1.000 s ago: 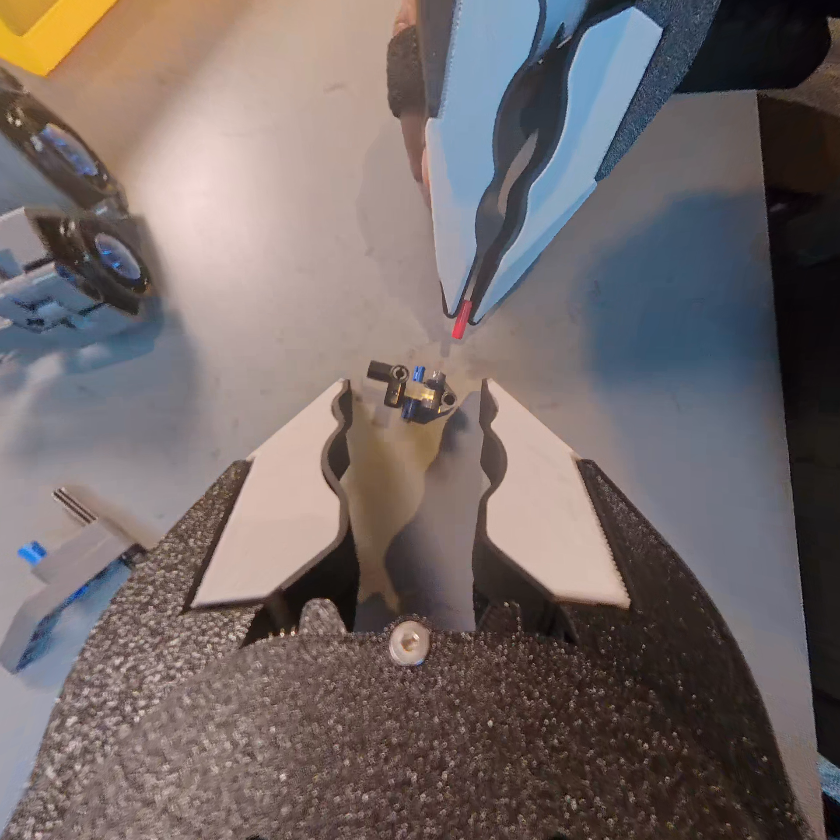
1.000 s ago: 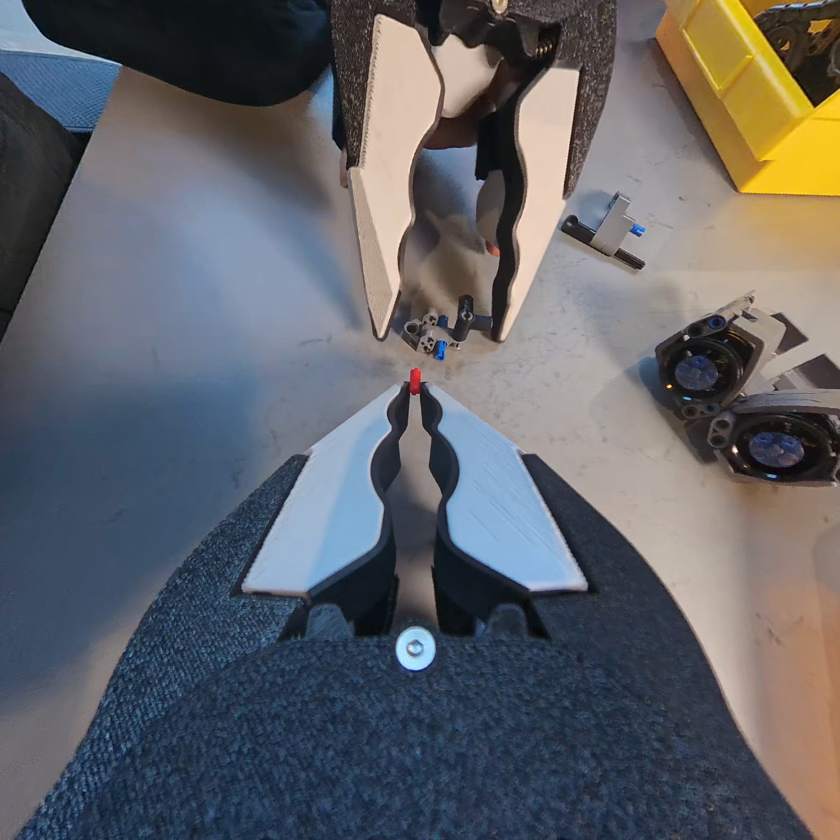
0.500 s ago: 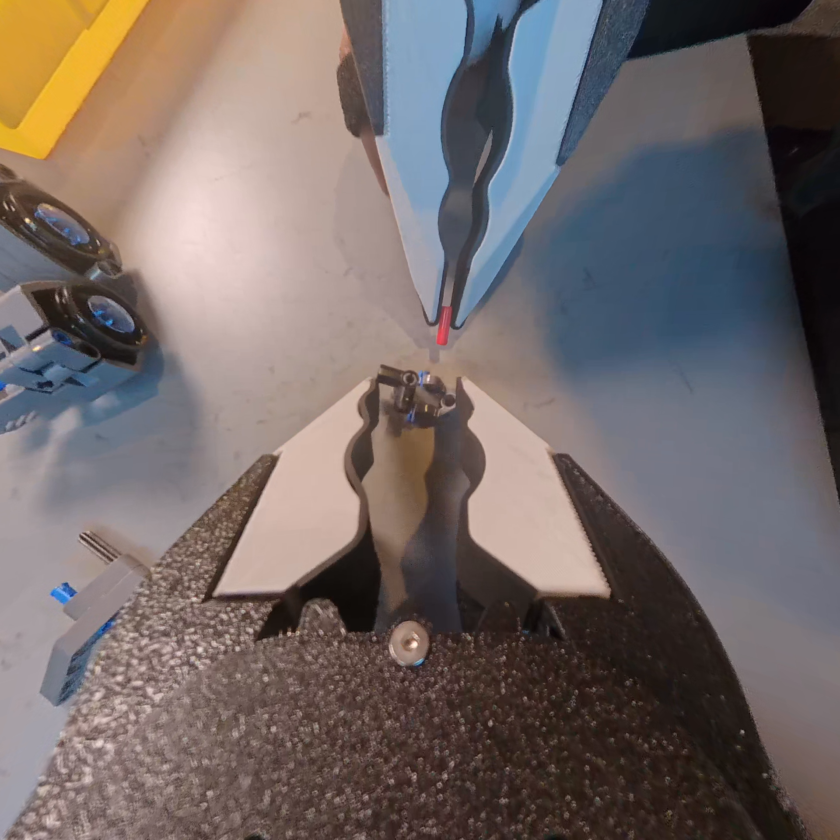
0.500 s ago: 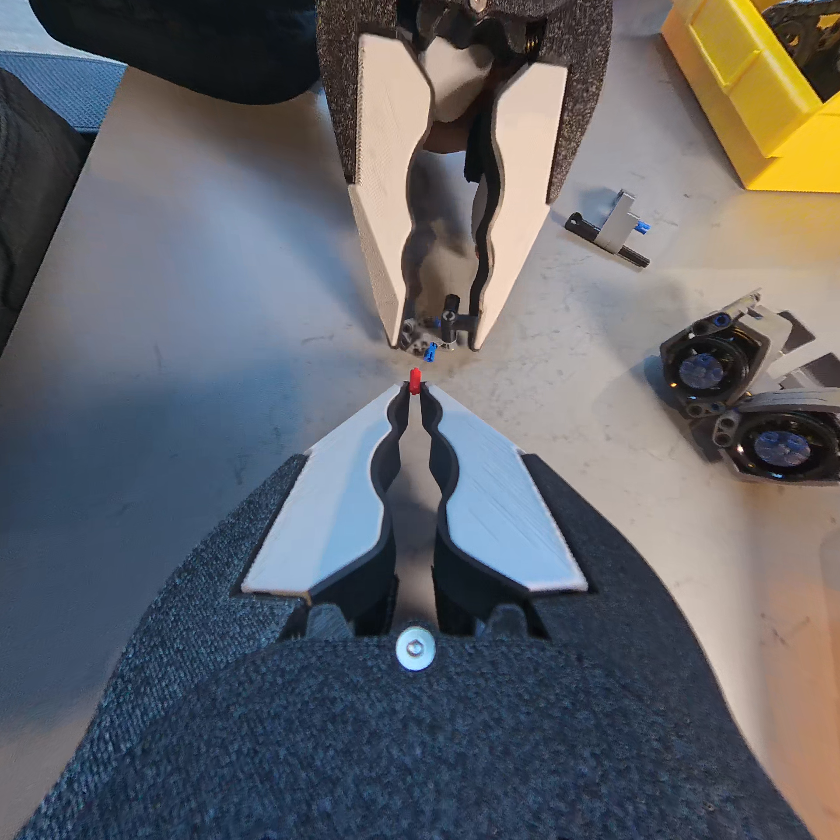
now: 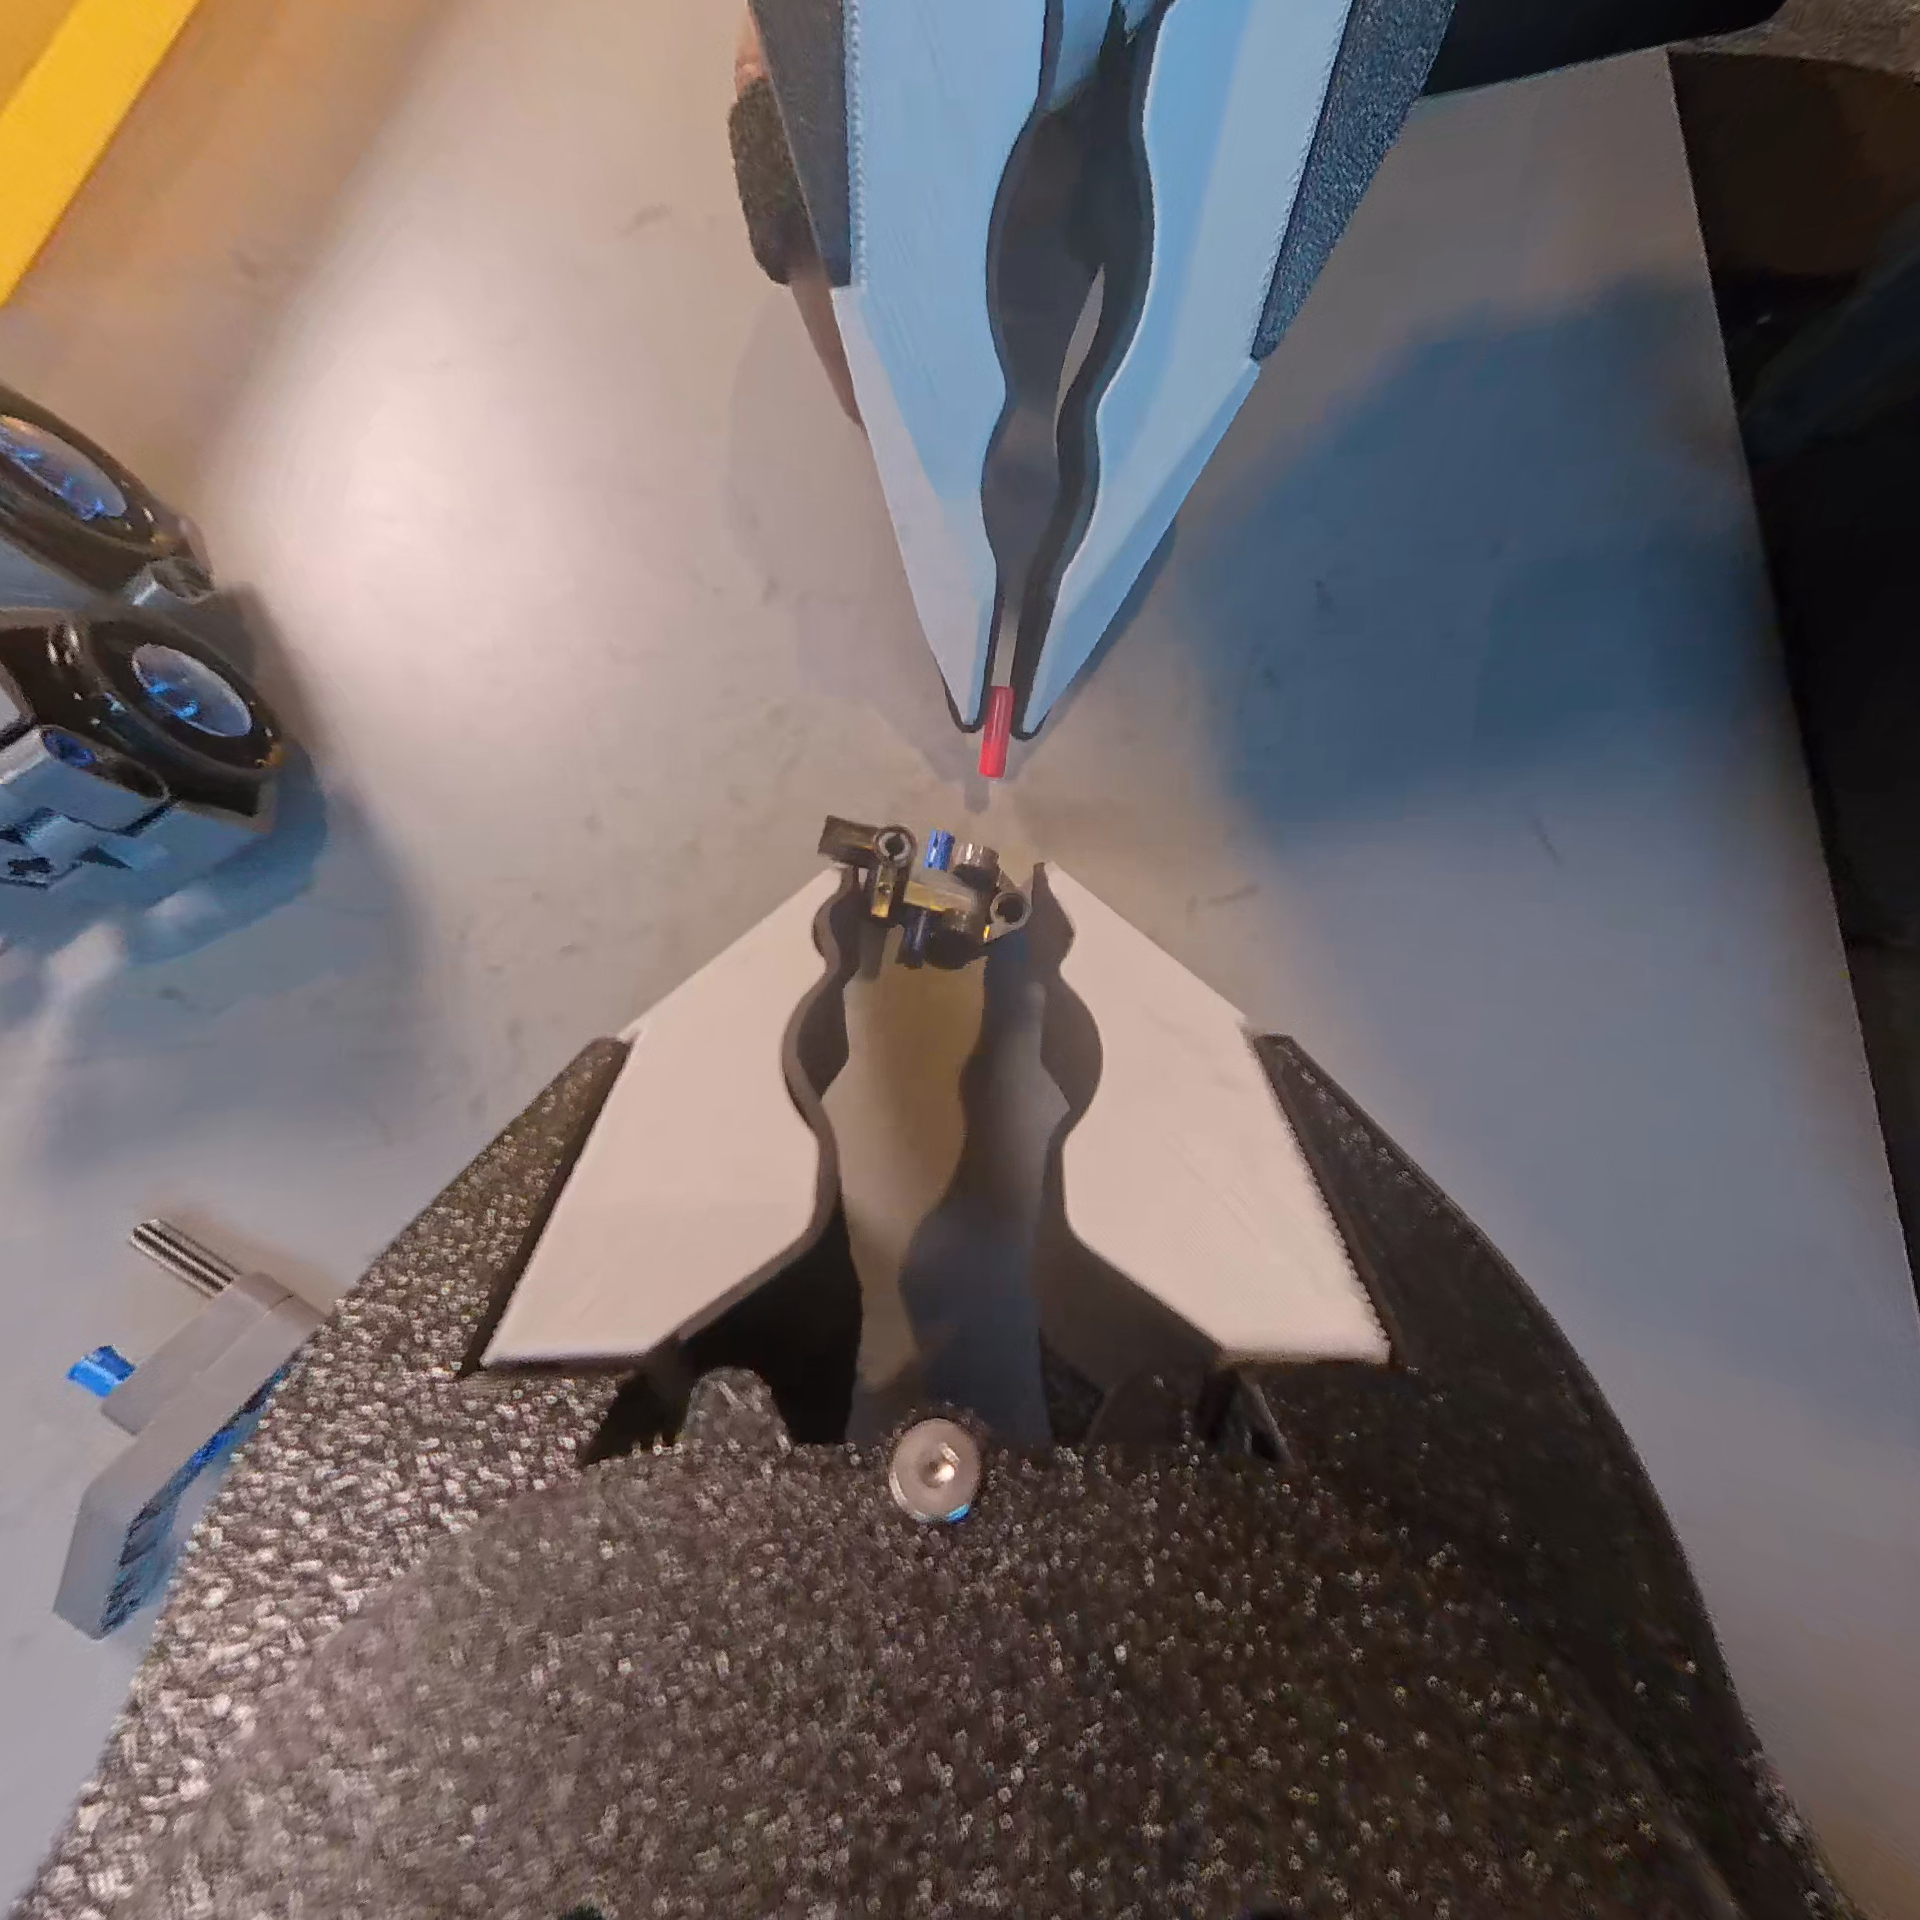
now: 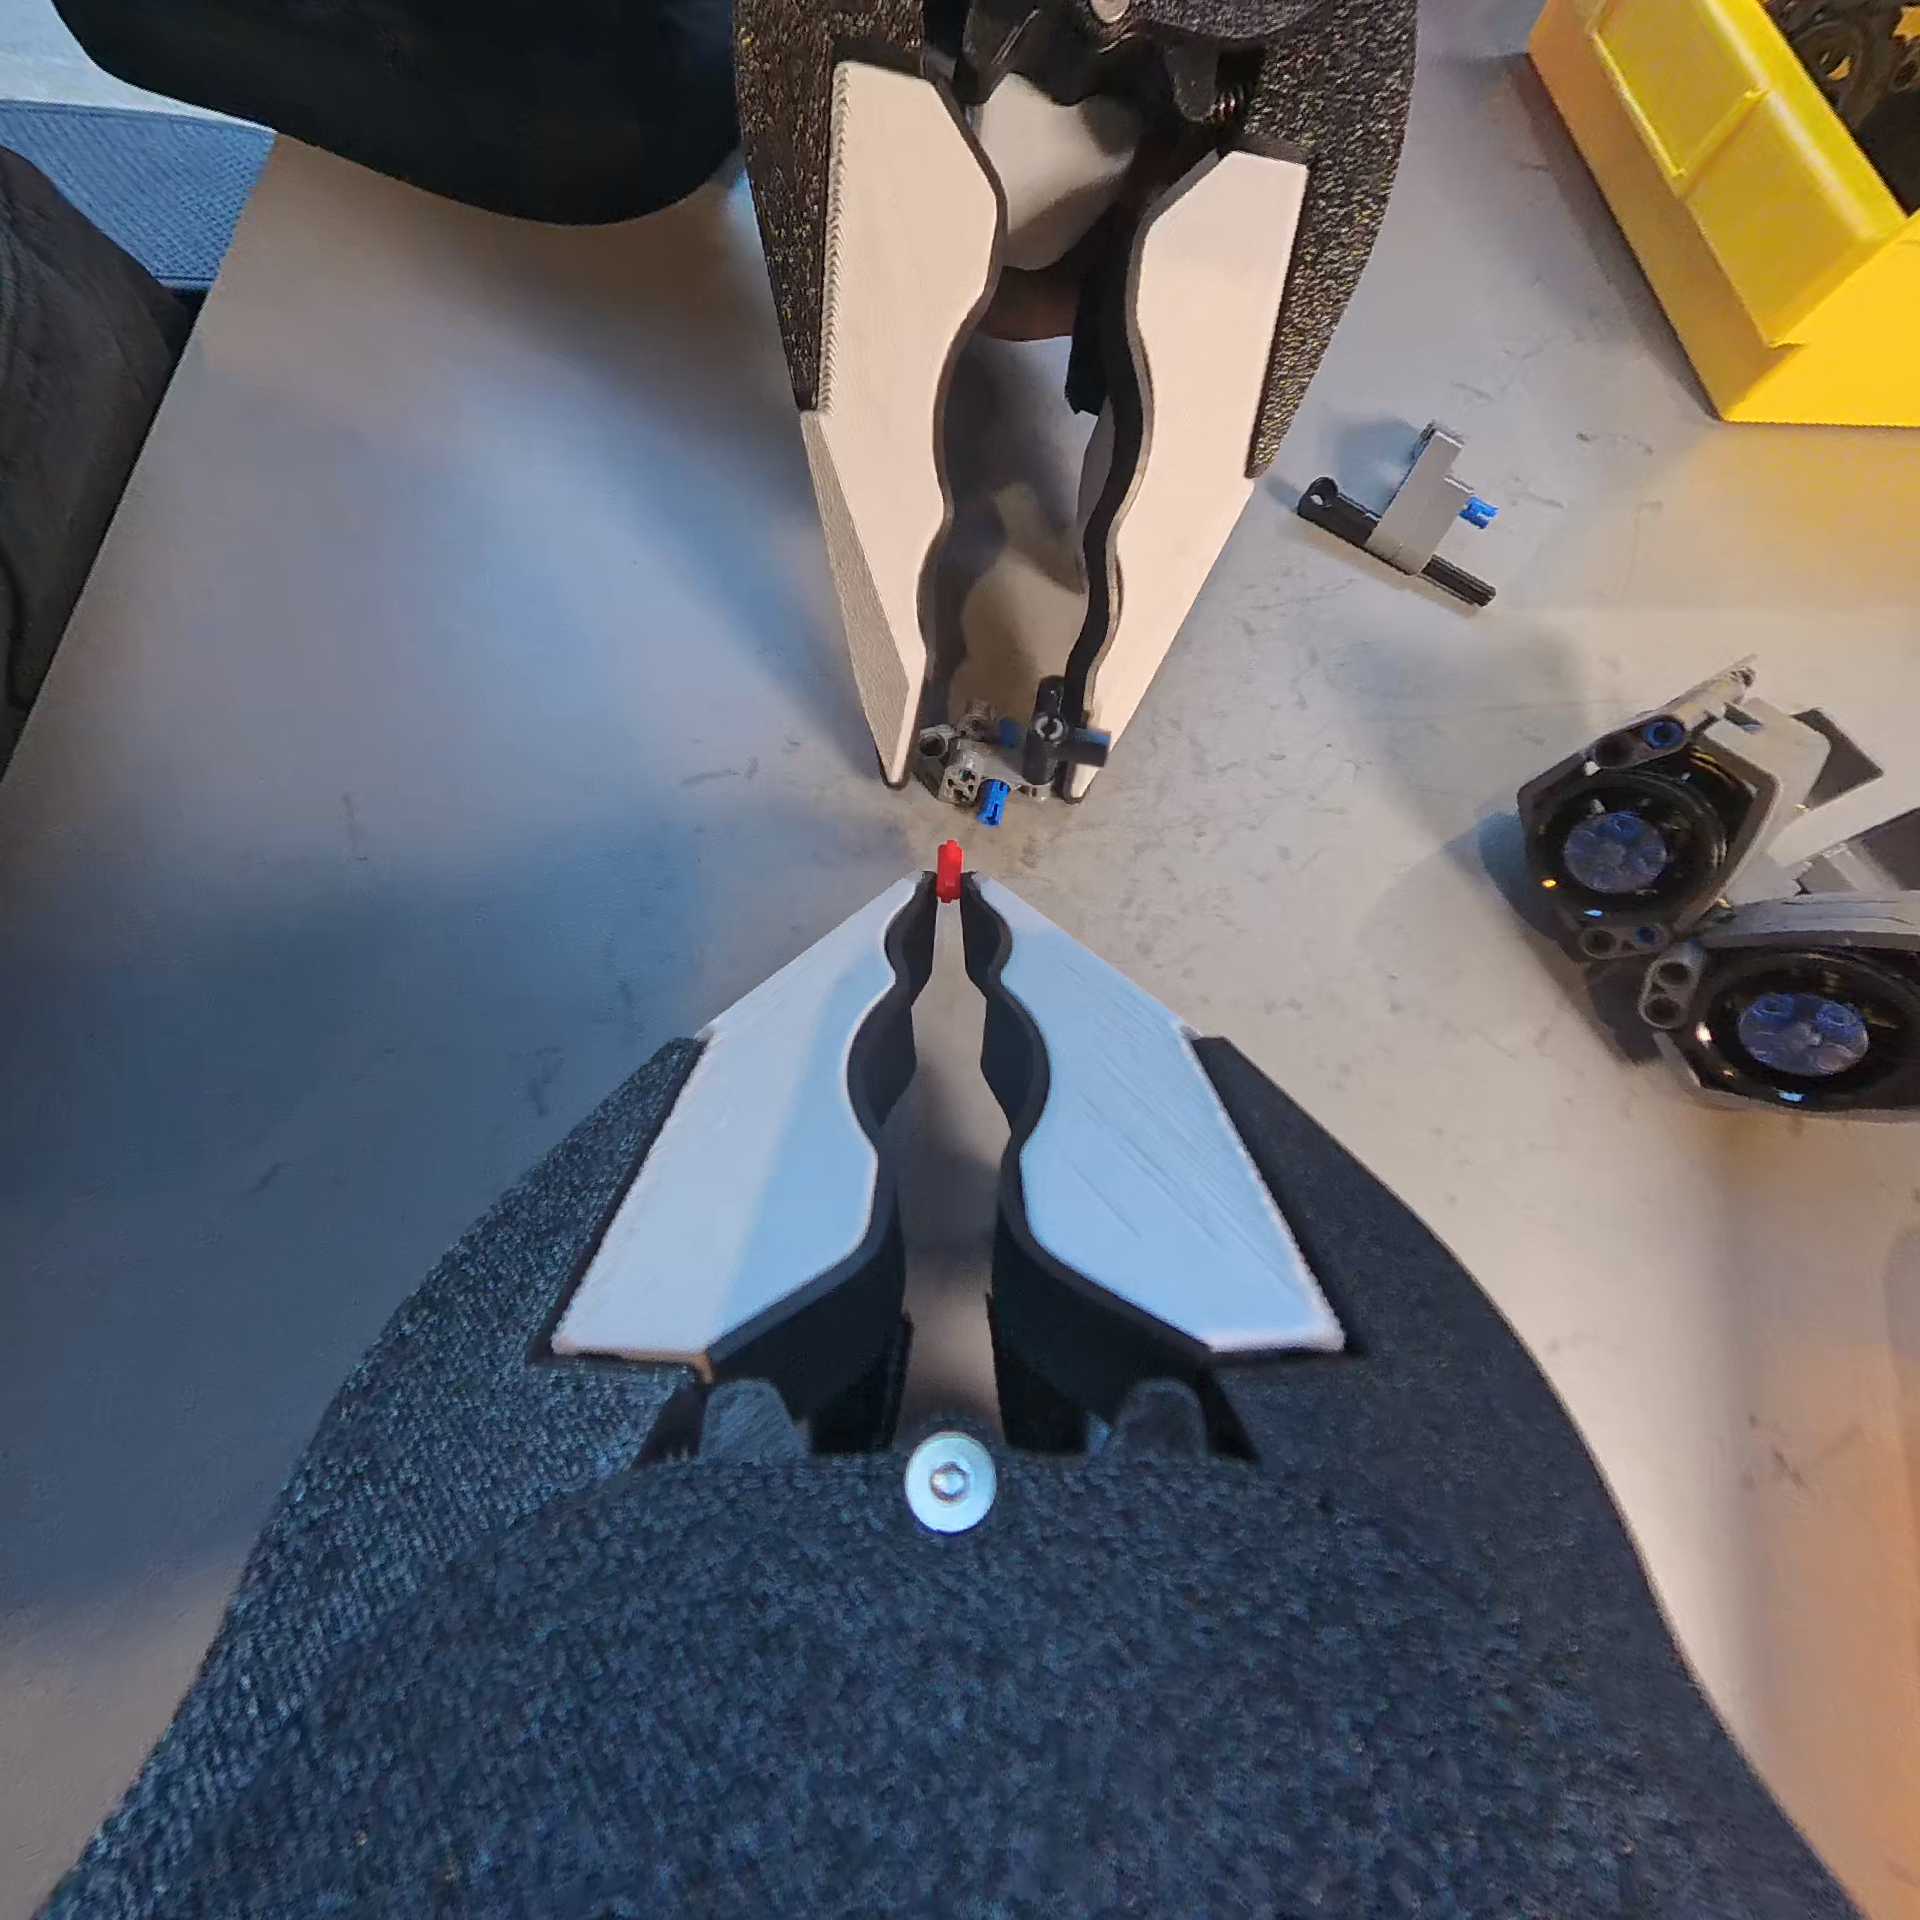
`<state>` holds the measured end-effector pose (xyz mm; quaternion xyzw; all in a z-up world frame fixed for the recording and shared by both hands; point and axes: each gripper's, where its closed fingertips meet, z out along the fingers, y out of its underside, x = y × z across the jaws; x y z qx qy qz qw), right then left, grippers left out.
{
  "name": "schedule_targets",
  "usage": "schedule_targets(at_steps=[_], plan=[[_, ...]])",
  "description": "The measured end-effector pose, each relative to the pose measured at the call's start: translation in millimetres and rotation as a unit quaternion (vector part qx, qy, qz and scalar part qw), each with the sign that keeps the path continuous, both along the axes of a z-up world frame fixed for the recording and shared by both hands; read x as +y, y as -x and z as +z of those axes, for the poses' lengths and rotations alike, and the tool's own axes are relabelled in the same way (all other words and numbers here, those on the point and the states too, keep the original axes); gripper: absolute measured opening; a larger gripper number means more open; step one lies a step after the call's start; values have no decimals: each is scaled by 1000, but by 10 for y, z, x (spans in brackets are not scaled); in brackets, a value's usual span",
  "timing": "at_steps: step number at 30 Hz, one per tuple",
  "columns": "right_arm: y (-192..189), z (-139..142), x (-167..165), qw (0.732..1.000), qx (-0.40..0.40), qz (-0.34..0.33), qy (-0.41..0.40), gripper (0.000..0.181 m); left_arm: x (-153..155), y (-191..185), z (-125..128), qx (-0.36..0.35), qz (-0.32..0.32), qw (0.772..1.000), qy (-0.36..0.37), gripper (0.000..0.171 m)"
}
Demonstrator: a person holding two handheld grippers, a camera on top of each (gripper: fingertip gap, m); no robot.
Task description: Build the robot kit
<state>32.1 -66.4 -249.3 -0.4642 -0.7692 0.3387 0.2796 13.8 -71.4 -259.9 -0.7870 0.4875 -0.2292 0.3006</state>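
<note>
**Operator:** State the condition of each gripper.

**Technician:** The right gripper (image 6: pixel 948 883) is closed to a narrow slit, pinching a small red pin (image 6: pixel 948 871) at the very tips, so most of the pin stands clear ahead of them. The left gripper (image 5: pixel 940 883) has its jaws partly closed on a small black-and-grey connector assembly (image 5: pixel 930 883) with blue pins, which rests on the grey tabletop (image 5: pixel 520 520); this appears to steady it.

**Operator:** Orientation of the pin?

**Technician:** Its long axis runs along the right gripper's fingers, free end aimed toward the assembly, close but apart. To the side lie two black-and-grey wheel-like modules (image 6: pixel 1704 935), a grey bracket on a black axle (image 6: pixel 1403 525) and a yellow bin (image 6: pixel 1745 208).
</note>
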Motion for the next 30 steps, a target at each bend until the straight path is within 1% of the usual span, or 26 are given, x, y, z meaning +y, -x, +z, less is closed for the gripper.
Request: schedule_targets(at_steps=[2,5,9,11,17,22,27,30], plan=[[0,1,-1,1000,0,0,2,3,-5,14,3,0,-5,1000,2,37],[-2,3,-5,1000,0,2,3,3,-16,23,26,-13,-16,1000,7,39],[-2,4,-6,1000,0,2,3,3,-32,3,6,-14,-34,999,11,36],[-1,4,-3,1000,0,1,4,3,-24,-7,5,-14,-39,999,6,31],[13,5,1,1000,0,0,5,3,-32,-42,-1,-4,-46,999,-15,31],[52,-6,-33,1000,0,2,-4,3,-28,-55,-5,-6,-39,999,-20,31],[76,-21,-45,1000,-1,-4,-16,3,-24,-55,-6,-7,-20,1000,-20,31],[57,-78,-42,1000,-18,-9,-21,2,-21,-57,-6,-15,-6,1000,-21,31]])
